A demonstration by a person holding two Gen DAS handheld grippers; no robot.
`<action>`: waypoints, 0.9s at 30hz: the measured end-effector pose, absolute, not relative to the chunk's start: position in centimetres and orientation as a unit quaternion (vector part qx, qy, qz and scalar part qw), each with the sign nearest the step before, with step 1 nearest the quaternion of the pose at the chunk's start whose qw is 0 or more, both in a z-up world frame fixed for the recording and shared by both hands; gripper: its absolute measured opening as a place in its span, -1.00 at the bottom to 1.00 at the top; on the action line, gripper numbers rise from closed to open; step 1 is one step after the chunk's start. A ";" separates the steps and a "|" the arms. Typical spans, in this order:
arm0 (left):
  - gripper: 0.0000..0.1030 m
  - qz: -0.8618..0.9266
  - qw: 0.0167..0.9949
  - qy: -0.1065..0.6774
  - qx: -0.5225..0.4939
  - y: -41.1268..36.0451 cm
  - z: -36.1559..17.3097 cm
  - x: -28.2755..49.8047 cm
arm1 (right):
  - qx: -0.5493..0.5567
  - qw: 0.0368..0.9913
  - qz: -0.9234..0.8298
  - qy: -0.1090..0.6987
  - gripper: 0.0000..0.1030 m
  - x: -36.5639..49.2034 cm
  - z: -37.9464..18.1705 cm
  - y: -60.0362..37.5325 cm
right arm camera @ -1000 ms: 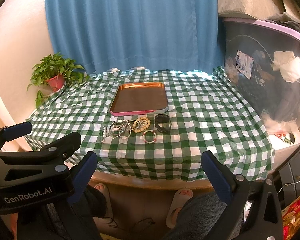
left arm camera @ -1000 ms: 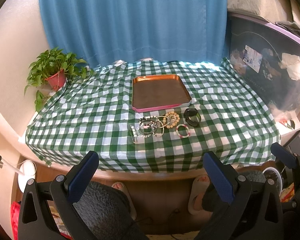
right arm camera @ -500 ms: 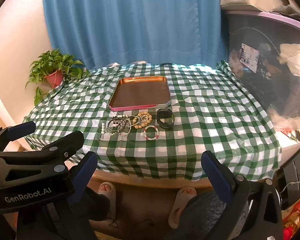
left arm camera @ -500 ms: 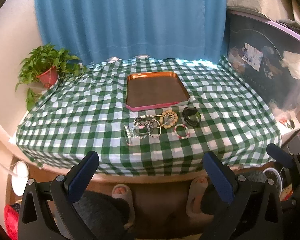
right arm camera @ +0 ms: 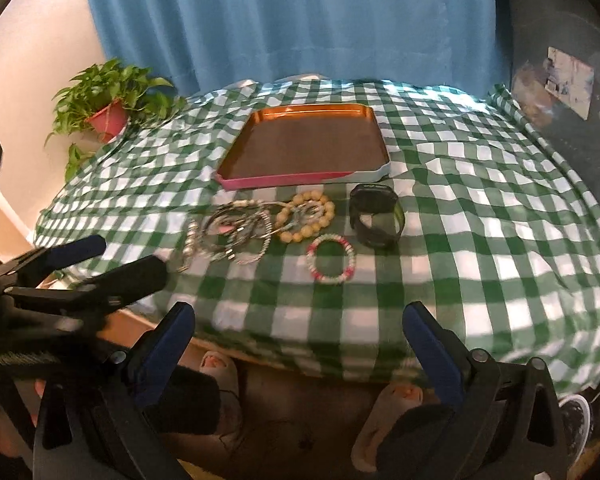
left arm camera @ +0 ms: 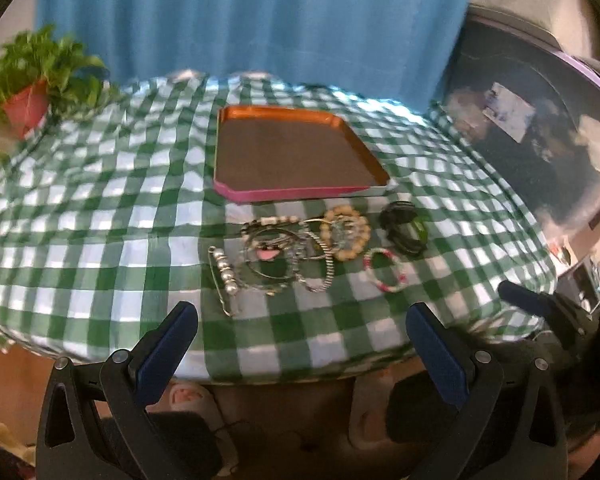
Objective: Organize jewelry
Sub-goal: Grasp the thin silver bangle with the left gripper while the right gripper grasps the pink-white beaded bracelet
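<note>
**Supervisor:** Report item location and handling properties.

**Operator:** I have the jewelry (right arm camera: 284, 232) in a cluster at centre frame on the desk (right arm camera: 480, 248), just in front of the tray (right arm camera: 300, 178). From my right wrist view: the red-and-white bead bracelet (right arm camera: 331, 258) lies alone, nearest me. The tan bead bracelet (right arm camera: 306, 216) sits behind it, overlapping the tangle of metal bangles (right arm camera: 236, 232). The black watch (right arm camera: 376, 216) stands apart to the right. The pearl pin (left arm camera: 224, 272) lies at the left edge of the cluster in the left wrist view.

**Supervisor:** Grasp points?

**Operator:** I judge everything light. The bead bracelets look strung, so likely limp; I would pinch across one side of the loop. The bangles appear rigid, smooth and interlocked (lifting one may drag its neighbours). The watch offers the most secure hold, across its strap. The checked cloth may bunch under a low approach.

**Supervisor:** Container status?

**Operator:** The tray is shallow, with an orange rim and a pink front edge. I see nothing in it. No item has been transferred.

**Supervisor:** Finger state?

**Operator:** Left gripper (left arm camera: 300, 336) fingers are spread wide and hold nothing, positioned at lower frame short of the desk edge. Right gripper (right arm camera: 300, 334) fingers are likewise wide and hold nothing.
</note>
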State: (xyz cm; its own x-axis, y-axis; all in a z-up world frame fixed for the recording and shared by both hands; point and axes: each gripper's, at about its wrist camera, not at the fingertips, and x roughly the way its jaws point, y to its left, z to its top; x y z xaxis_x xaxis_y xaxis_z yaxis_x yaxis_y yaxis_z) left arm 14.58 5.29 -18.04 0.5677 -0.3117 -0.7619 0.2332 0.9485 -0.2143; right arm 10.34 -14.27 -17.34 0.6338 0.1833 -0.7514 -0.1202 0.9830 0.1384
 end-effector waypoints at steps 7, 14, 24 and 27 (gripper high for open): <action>0.99 -0.171 0.884 0.433 -0.032 5.9 -21.6 18.2 | 0.039 0.913 0.104 0.392 0.98 14.4 -19.3 -16.9; 0.22 -0.174 0.872 0.451 -0.071 7.3 -23.2 20.6 | 0.029 0.899 0.129 0.416 0.13 16.6 -22.9 -16.5; 0.23 -0.203 0.861 0.459 -0.074 6.3 -24.4 21.6 | 0.006 0.896 0.126 0.425 0.12 17.0 -24.9 -16.4; 0.10 -0.201 0.864 0.457 -0.062 6.1 -24.6 22.1 | 0.006 0.899 0.127 0.419 -0.14 17.5 -24.9 -16.4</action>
State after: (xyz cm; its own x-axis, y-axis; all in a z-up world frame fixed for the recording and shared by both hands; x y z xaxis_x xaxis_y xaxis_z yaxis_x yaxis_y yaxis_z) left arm 22.11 6.15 -24.63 0.5020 -0.4029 -0.7653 0.2904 0.9120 -0.2897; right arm 17.45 -16.43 -24.88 0.6162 0.2330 -0.7523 -0.2237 0.9677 0.1164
